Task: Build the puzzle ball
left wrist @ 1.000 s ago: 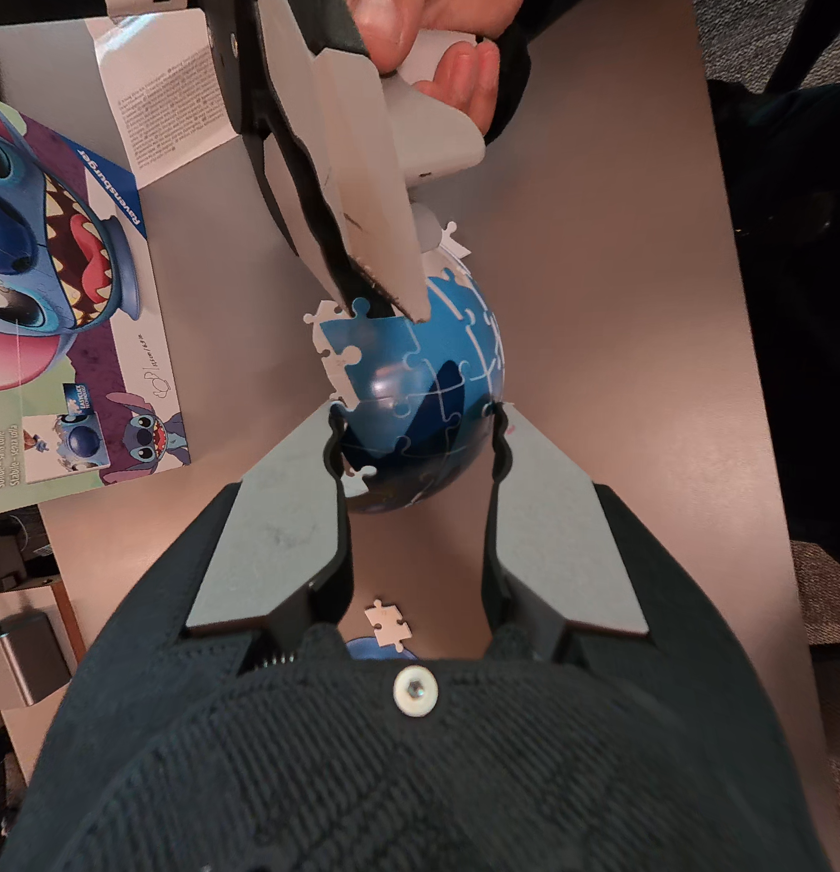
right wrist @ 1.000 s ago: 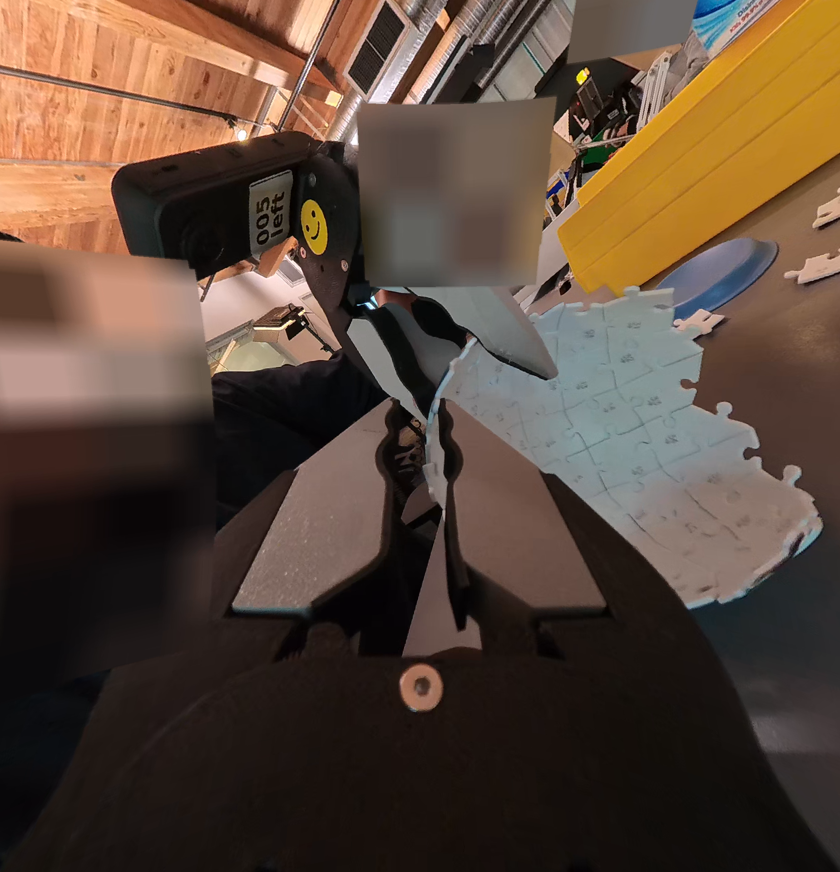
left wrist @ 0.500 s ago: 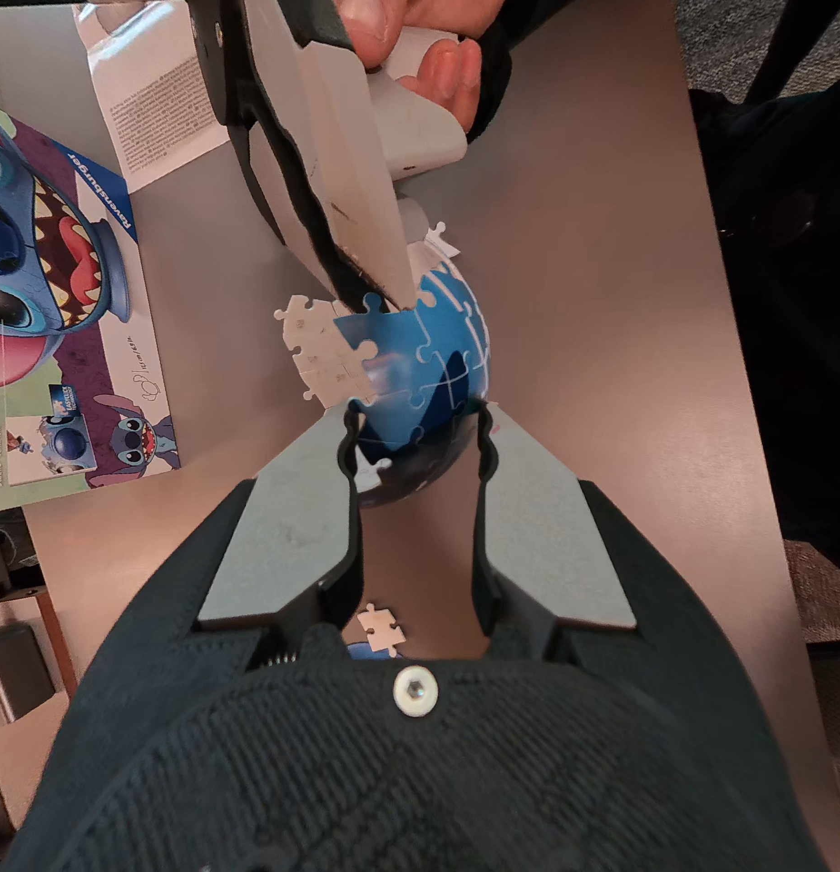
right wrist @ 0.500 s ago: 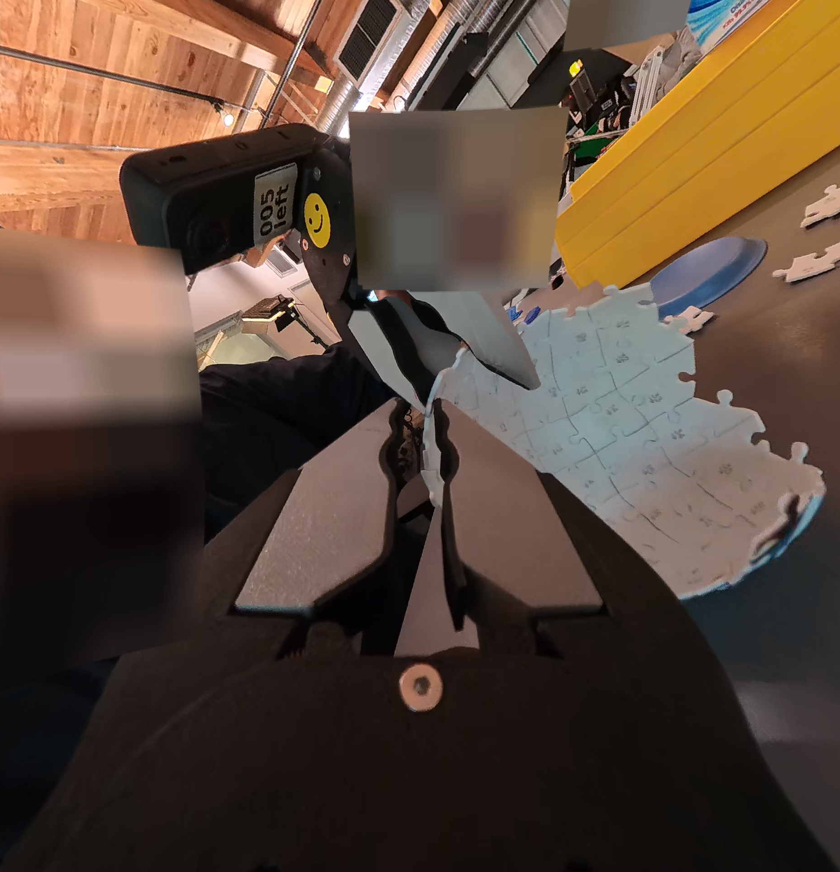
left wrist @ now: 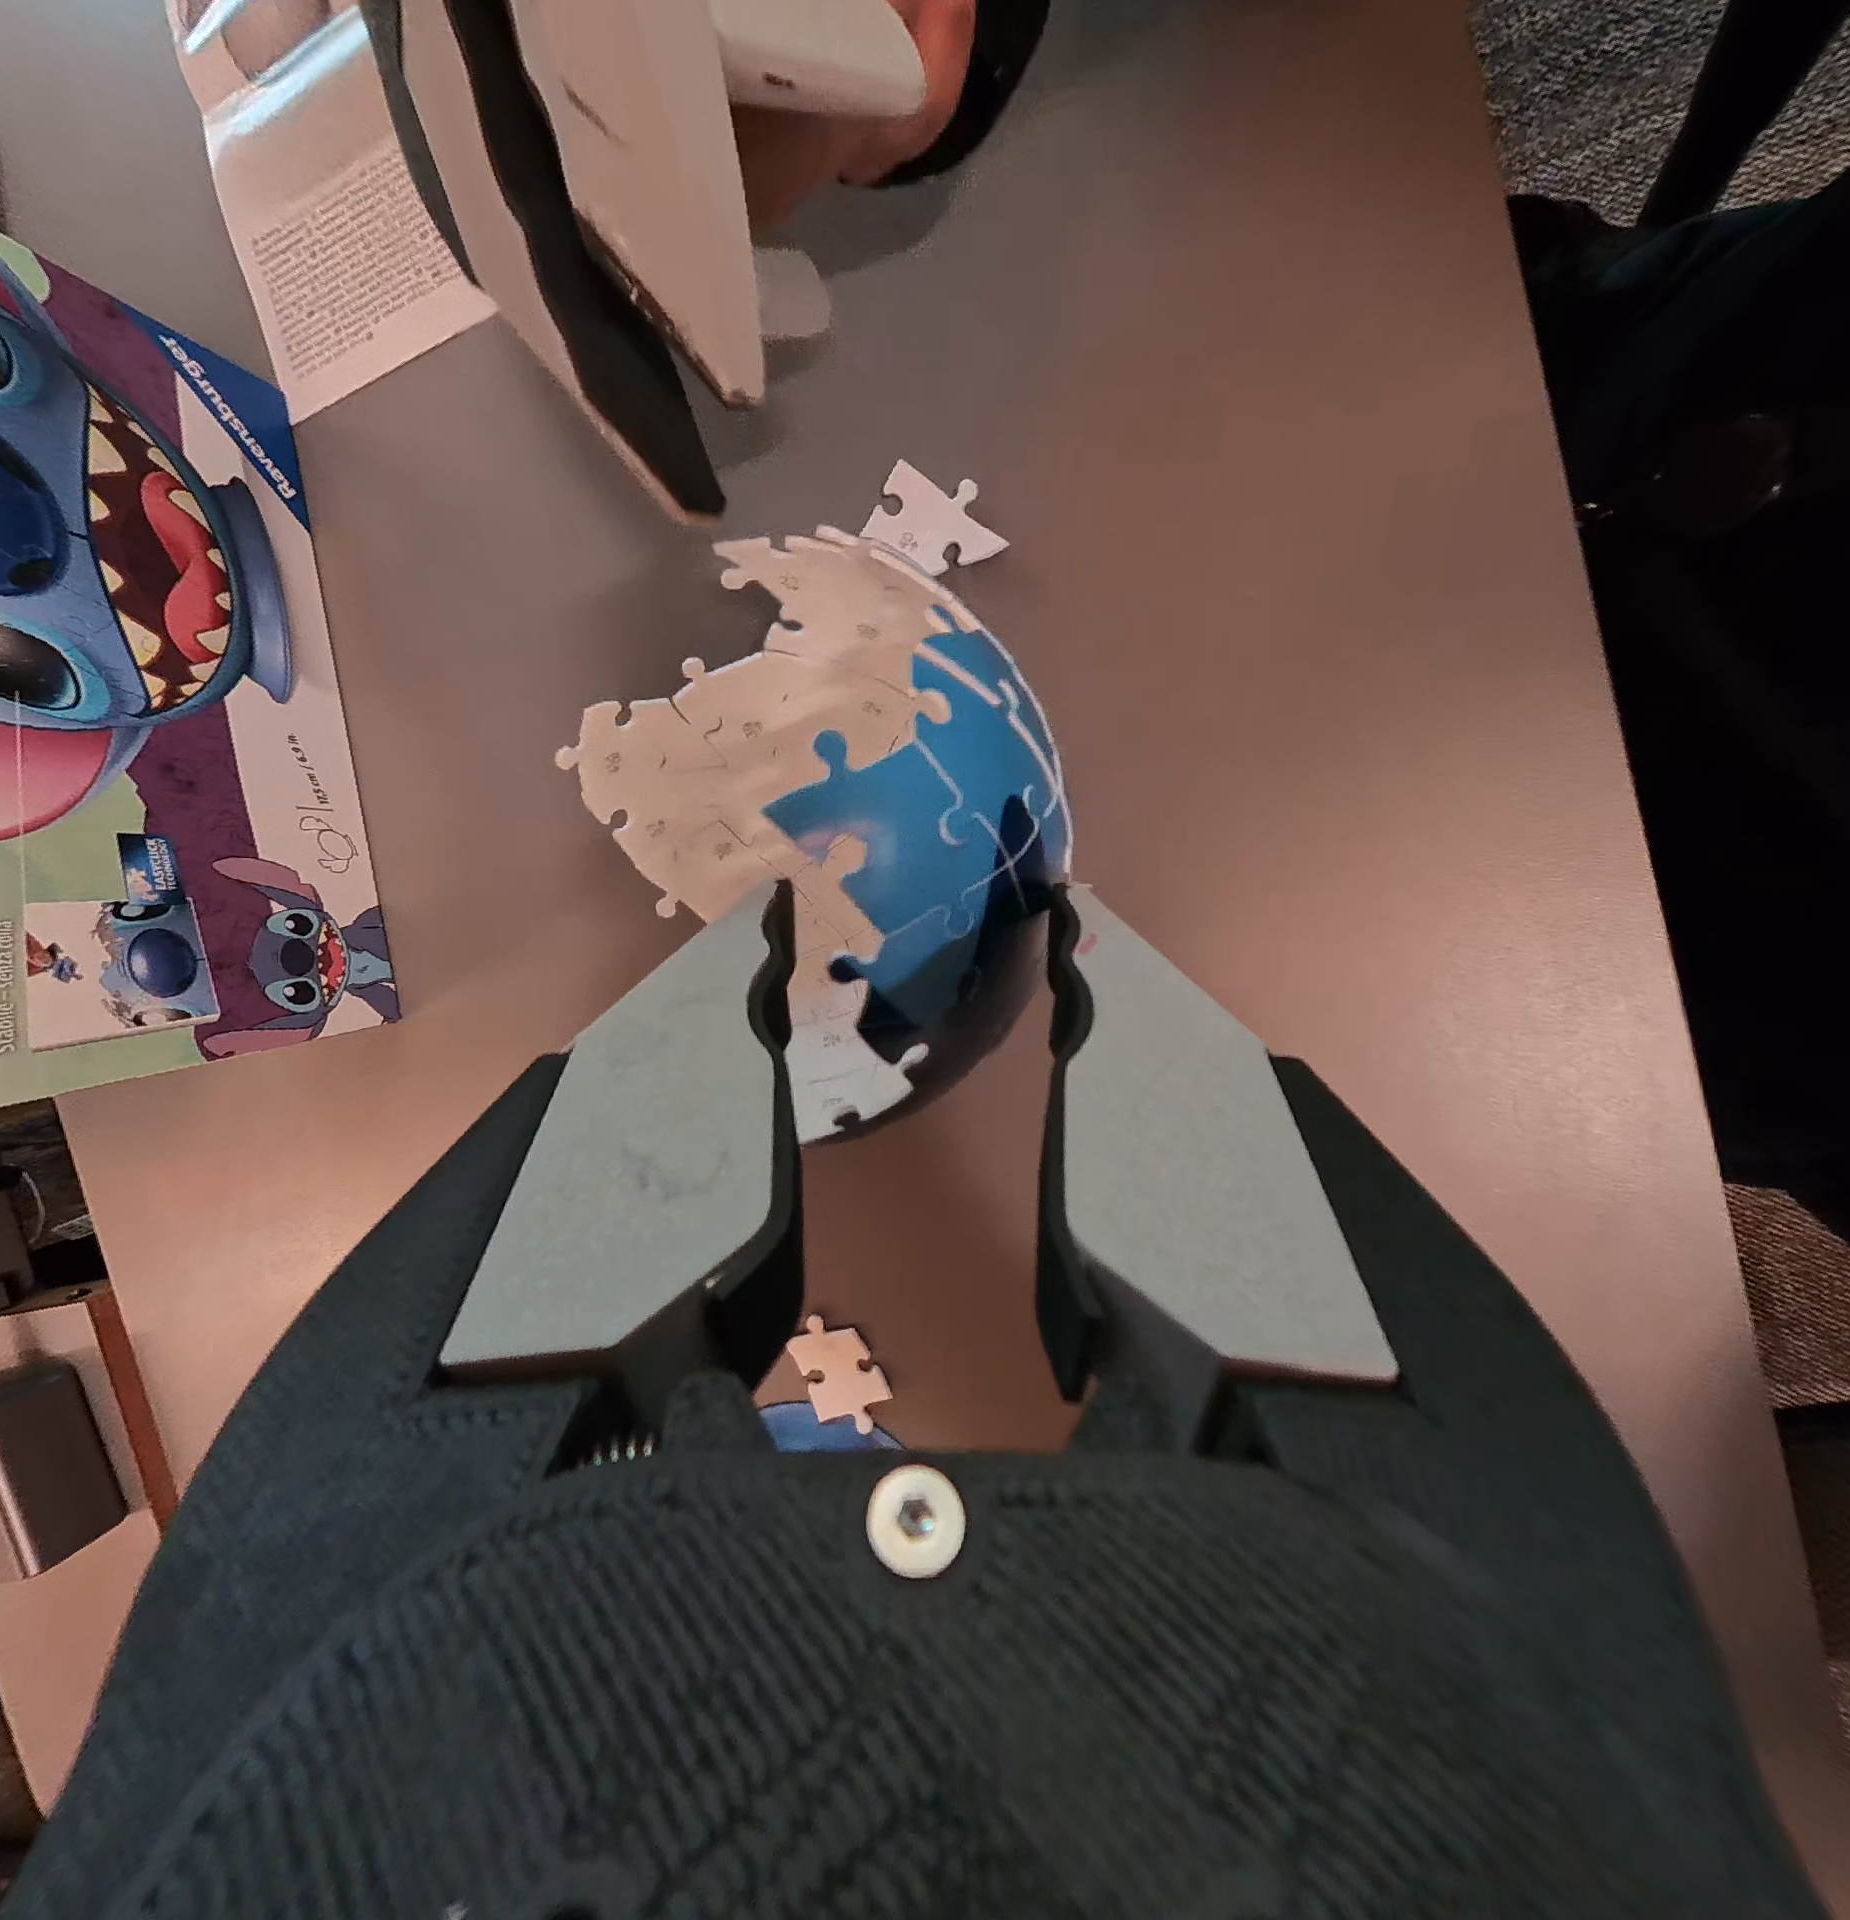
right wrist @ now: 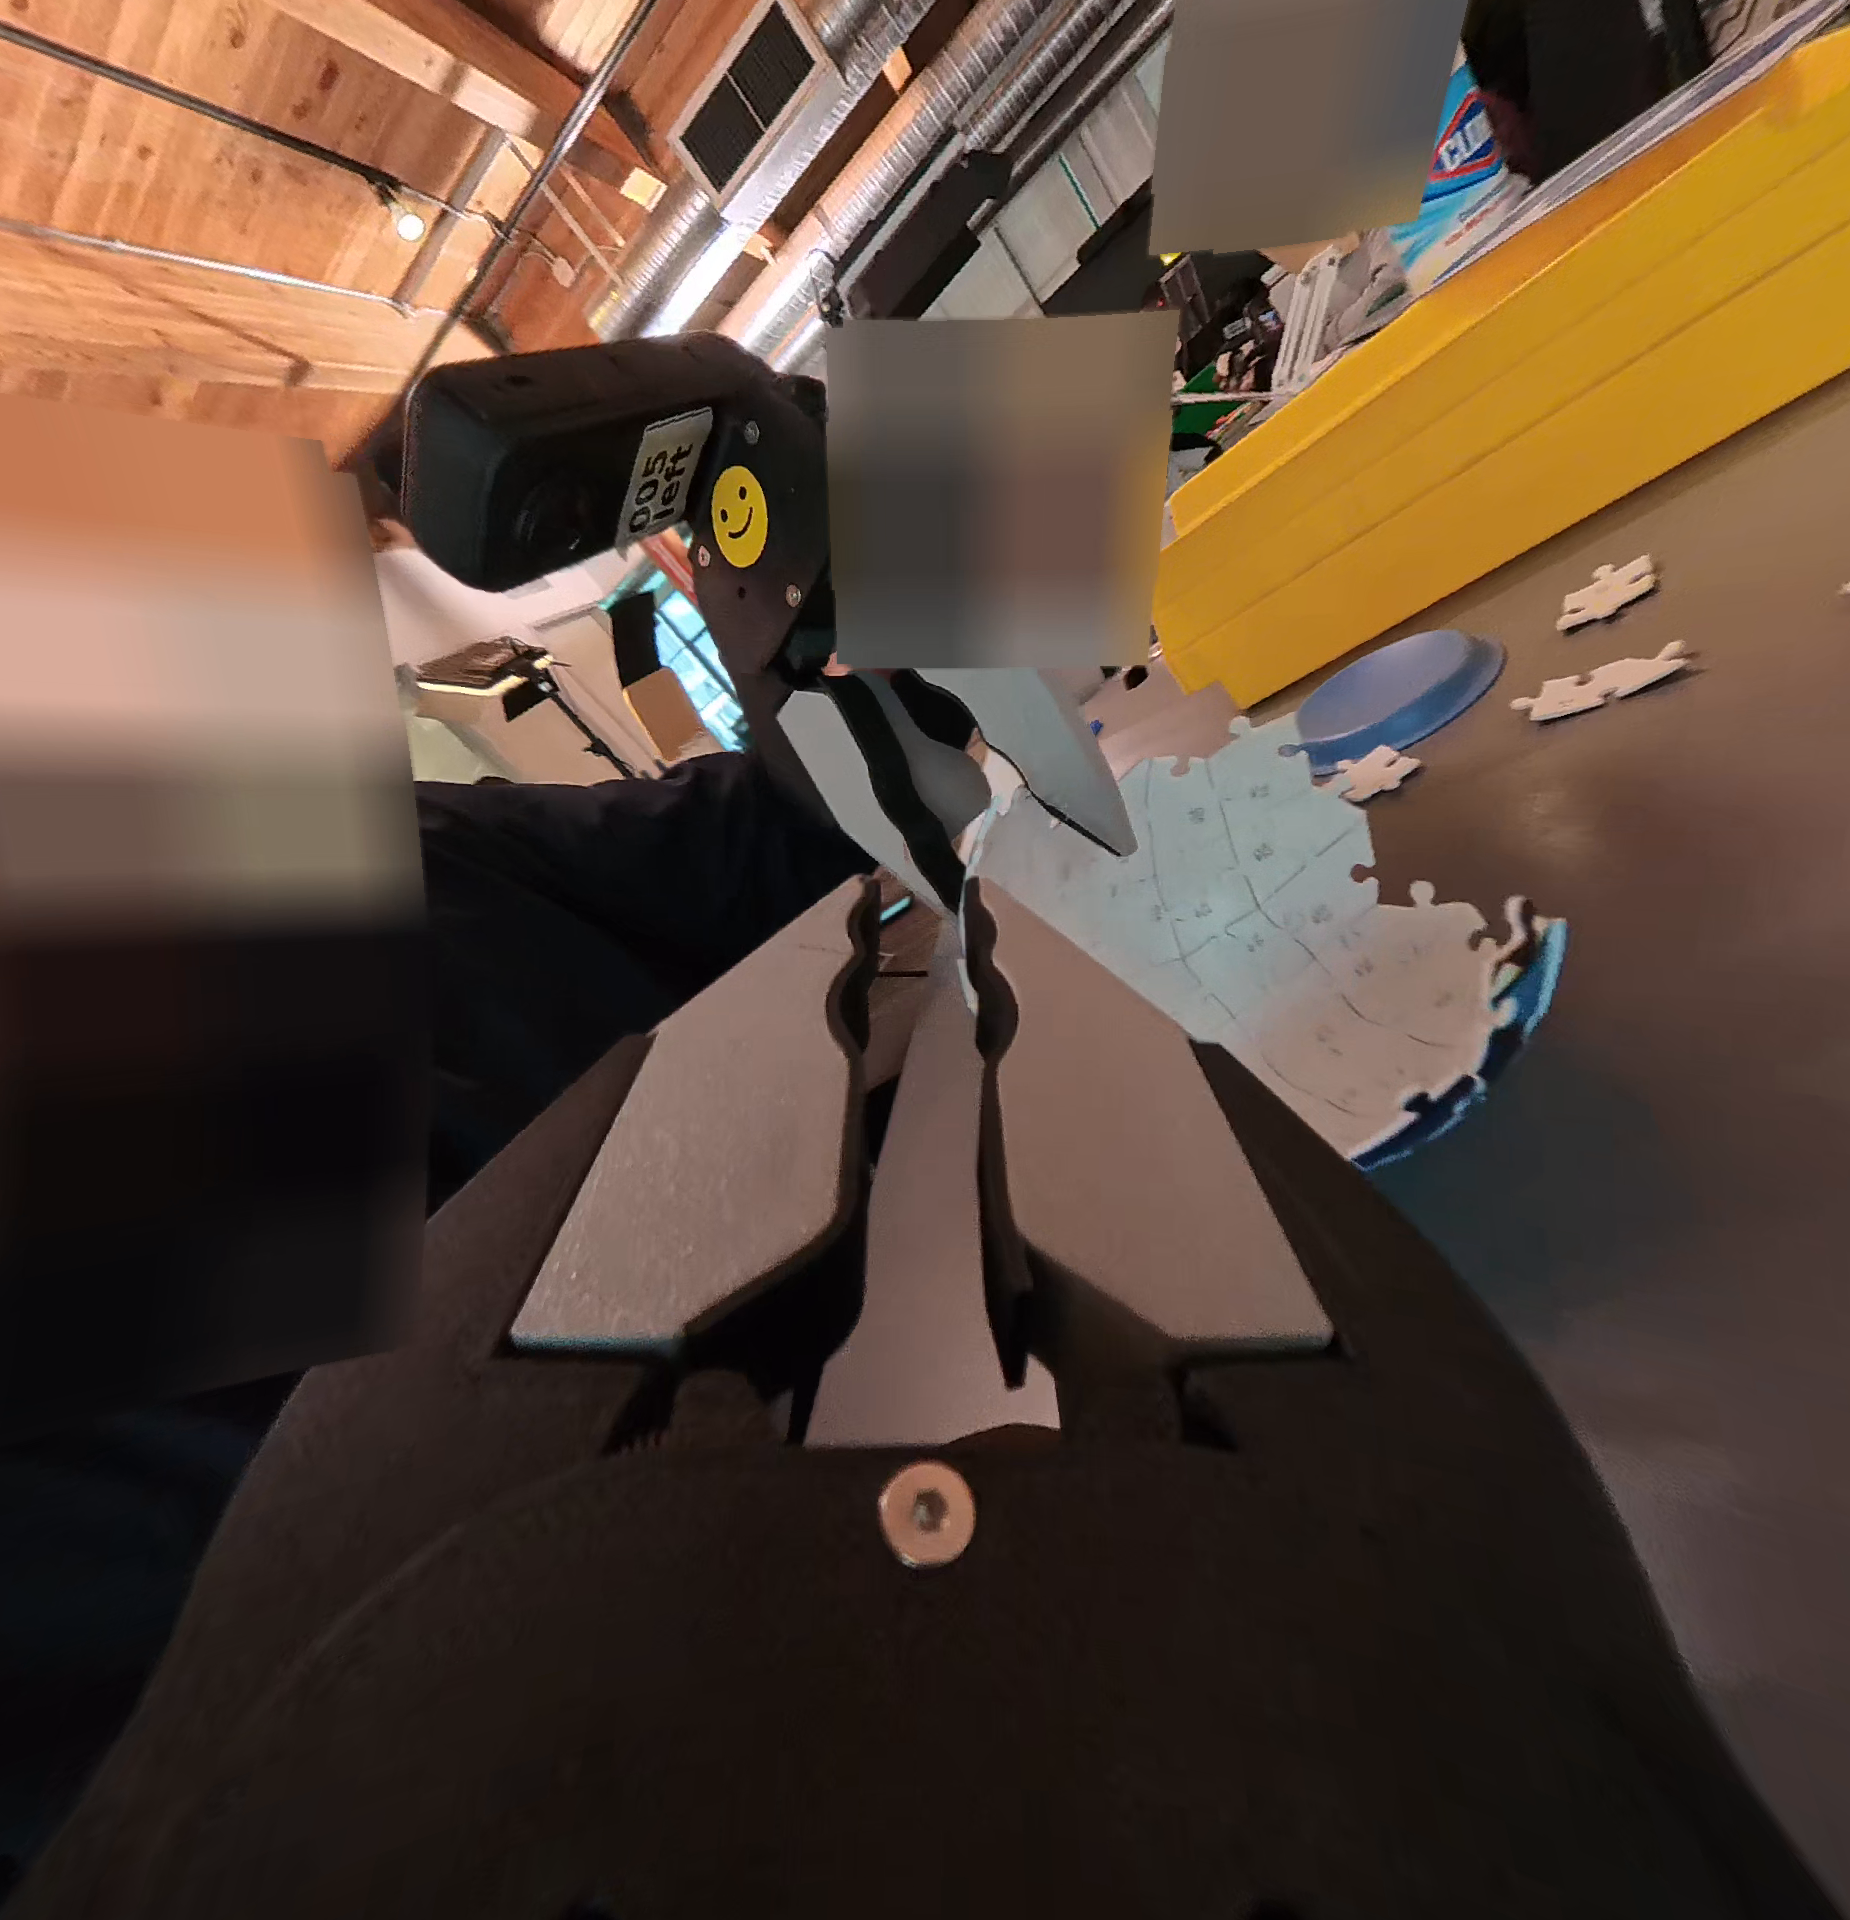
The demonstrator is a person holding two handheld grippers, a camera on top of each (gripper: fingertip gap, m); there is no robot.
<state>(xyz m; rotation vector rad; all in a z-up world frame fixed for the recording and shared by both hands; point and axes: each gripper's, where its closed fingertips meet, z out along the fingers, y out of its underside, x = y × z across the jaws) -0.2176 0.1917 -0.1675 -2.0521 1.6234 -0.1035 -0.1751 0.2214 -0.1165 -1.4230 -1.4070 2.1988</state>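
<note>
A wooden plank ceiling [right wrist: 173,135] with silver ducts [right wrist: 900,114] hung over a brown table [left wrist: 1264,623] and grey carpet [left wrist: 1627,83].

The puzzle ball [left wrist: 905,821] looked like glossy blue plastic outside, catching a soft highlight, with a matt white inside [right wrist: 1305,935]. The left gripper [left wrist: 910,935] showed matt grey finger plates and a ribbed, printed-looking black plastic body, with a shiny metal screw [left wrist: 916,1522]. The table [left wrist: 1264,623] was smooth with a dull sheen. The box [left wrist: 173,675] was printed card. Rough-grained wood [right wrist: 173,208] ran overhead.
</note>
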